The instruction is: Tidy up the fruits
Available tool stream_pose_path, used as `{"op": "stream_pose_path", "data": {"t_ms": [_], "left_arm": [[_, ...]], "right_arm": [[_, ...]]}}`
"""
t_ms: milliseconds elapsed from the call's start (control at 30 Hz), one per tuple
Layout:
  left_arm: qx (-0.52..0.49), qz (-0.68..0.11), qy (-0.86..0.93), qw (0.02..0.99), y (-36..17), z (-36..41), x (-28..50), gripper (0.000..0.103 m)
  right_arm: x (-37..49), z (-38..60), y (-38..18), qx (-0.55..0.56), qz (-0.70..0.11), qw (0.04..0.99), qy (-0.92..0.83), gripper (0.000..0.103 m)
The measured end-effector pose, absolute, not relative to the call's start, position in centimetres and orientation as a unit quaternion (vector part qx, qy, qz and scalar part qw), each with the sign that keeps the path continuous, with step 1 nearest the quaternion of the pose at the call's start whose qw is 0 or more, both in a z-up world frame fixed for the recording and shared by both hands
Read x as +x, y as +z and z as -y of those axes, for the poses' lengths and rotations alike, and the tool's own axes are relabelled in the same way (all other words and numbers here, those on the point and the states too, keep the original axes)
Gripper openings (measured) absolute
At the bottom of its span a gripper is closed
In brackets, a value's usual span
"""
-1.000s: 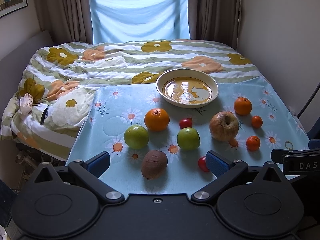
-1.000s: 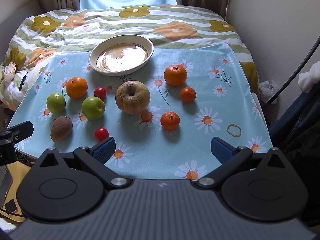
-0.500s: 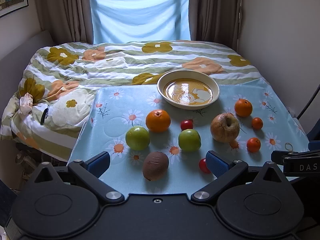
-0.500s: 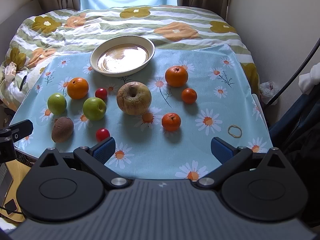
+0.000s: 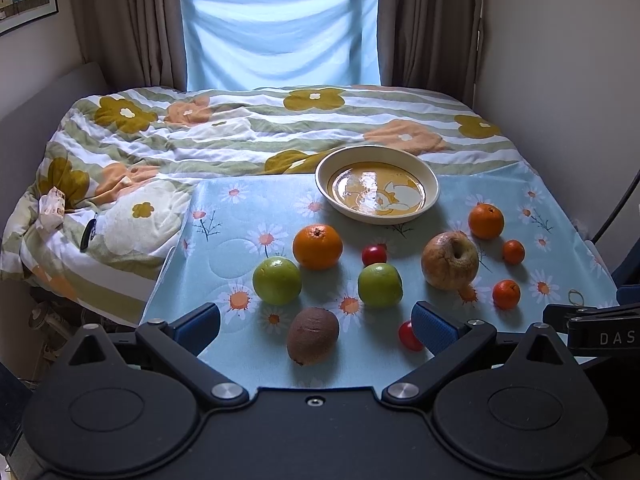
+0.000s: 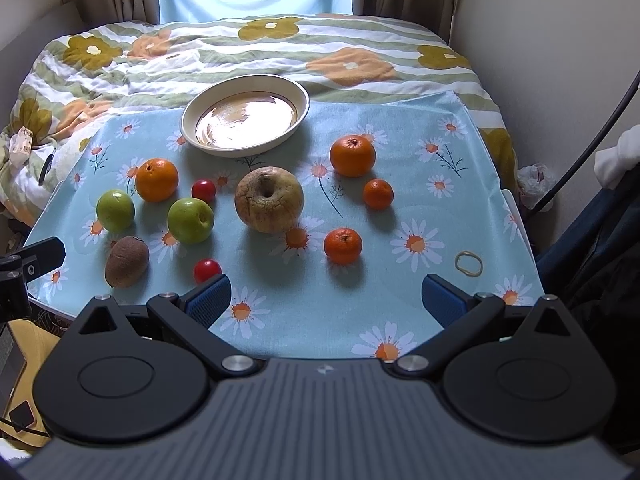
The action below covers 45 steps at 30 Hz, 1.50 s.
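1. Since a second ago both views have shifted slightly; the fruits lie where they were.
2. The left gripper (image 5: 316,322) hangs with fingers spread wide and empty, above the kiwi (image 5: 313,335).
3. The right gripper (image 6: 326,298) is likewise wide apart, holding nothing, over bare daisy cloth (image 6: 420,208).
4. Oranges, green apples, tomatoes and a wrinkled apple (image 6: 269,199) lie scattered on the cloth; the bowl (image 6: 192,112) beyond them holds no fruit.

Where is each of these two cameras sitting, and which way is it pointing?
Left wrist: on the left gripper, low at the cloth's near-left edge, facing the window; its open blue fingers flank the kiwi.
Right wrist: on the right gripper, nearer the right, looking down more; open fingers over bare cloth.
Shared: the bowl and all the fruit.
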<state>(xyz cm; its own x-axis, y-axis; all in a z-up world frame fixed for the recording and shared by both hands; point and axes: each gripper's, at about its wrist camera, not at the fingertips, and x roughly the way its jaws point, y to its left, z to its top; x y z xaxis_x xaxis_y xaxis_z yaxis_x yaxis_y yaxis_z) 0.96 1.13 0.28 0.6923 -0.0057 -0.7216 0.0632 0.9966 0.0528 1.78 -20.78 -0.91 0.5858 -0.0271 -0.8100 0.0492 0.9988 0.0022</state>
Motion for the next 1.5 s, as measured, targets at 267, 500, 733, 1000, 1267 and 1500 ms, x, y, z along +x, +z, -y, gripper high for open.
{"op": "stream_pose_path", "data": {"t_ms": [267,500,733,1000,1267,1500], "left_arm": [[0.025,-0.395,-0.027,0.918,0.5,-1.8,1.0,0.103],[0.027,-0.391,-0.045,0.919,0.0,-2.7,1.6,0.103],[0.048,-0.393,-0.051,0.917,-2.2,-3.2,2.6,0.103],[0.05,-0.407,-0.026,0.912,-5.8,-3.5,3.5,0.103],[0.056,-0.404,-0.015,0.913,-9.4,-2.4,4.6,0.101],[0.058,-0.411,-0.005,0.91,-11.5,-1.9,6.3,0.088]], "right_arm": [[1.7,20.8,-0.8,0.015,-0.452,0.892,-0.019,0.103],[2.3,20.3,-1.0,0.03,-0.452,0.892,-0.003,0.103],[3.6,19.9,-2.6,0.026,-0.441,0.897,0.009,0.103],[6.6,20.0,-5.6,-0.013,-0.437,0.897,0.074,0.103],[10.1,21.1,-8.7,-0.032,-0.427,0.894,0.134,0.103],[12.1,21.6,-10.9,-0.042,-0.417,0.892,0.169,0.103]]}}
